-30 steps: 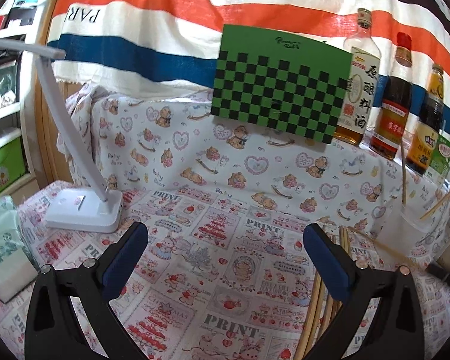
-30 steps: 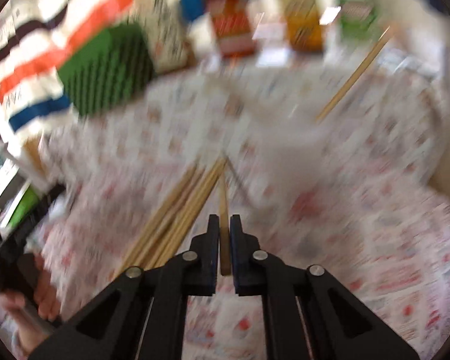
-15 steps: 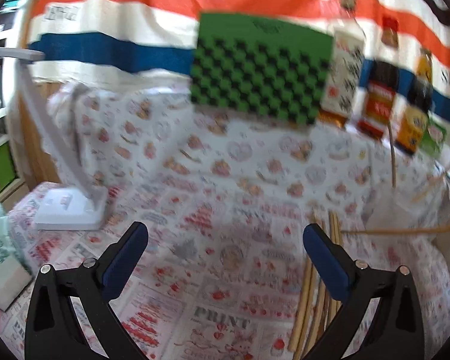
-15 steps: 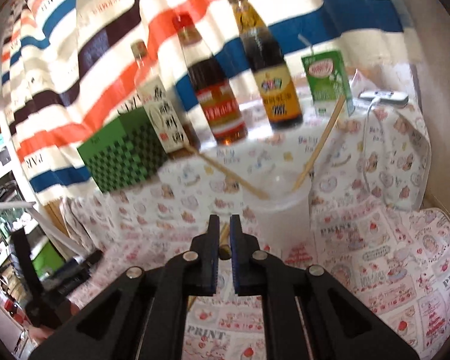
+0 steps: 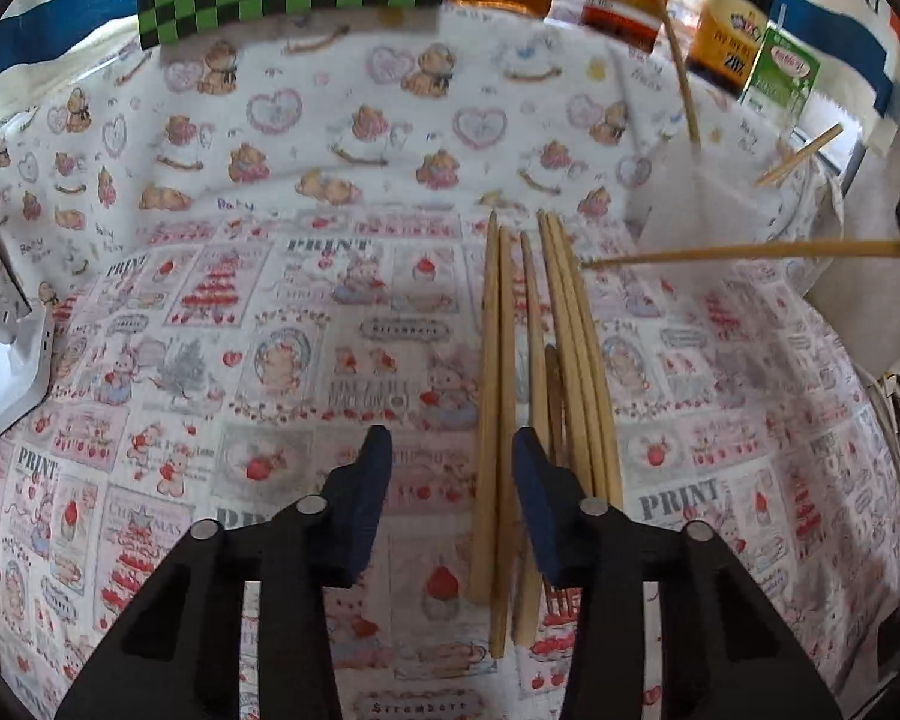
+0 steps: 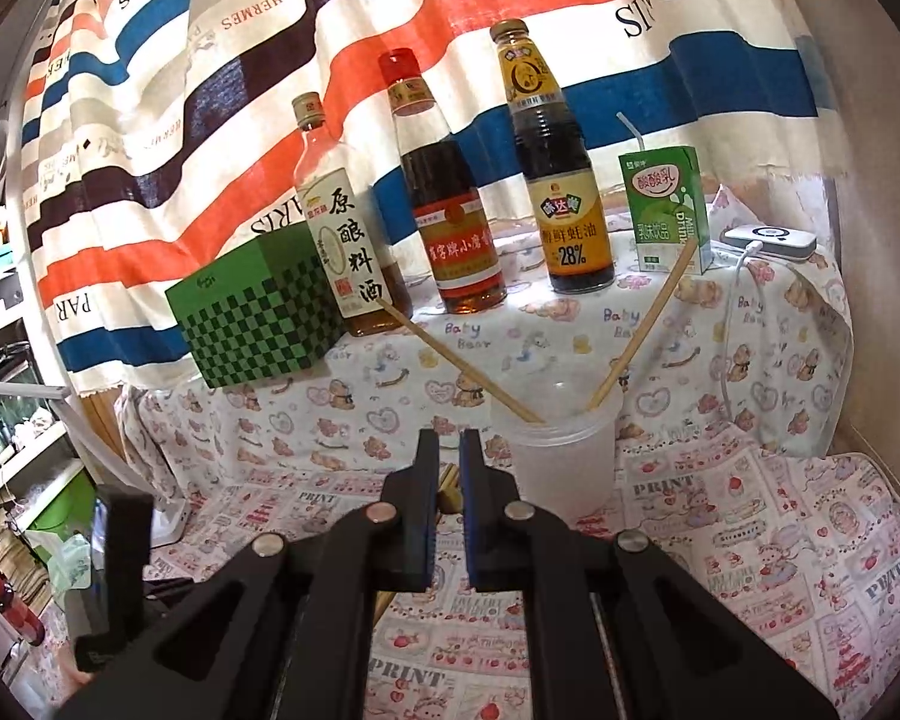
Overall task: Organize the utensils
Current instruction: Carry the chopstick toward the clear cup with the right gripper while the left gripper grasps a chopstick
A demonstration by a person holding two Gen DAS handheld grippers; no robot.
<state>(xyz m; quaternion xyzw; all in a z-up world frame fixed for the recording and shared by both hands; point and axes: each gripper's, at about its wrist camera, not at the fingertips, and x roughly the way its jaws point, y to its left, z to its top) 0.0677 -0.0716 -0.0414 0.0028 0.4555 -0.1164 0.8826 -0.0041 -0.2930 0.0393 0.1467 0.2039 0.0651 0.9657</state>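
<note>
Wooden chopsticks (image 5: 546,360), a loose bundle lying flat on the bench (image 5: 270,360) just left of the clear plastic cup (image 6: 561,456), which already holds two; light, stiff, smooth sticks, likely to roll or slip, so best pinched singly across the shaft near the thick end. Left tongs (image 5: 447,504), closing, straddle the two leftmost sticks, pads apparently not yet pressing. Right tongs (image 6: 447,504), pressed together, pinch one chopstick (image 5: 750,252) left of the cup.

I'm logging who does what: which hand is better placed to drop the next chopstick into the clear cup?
Right. Its tool already grips a chopstick beside the cup; the left tool is only closing around chopsticks on the cloth.
</note>
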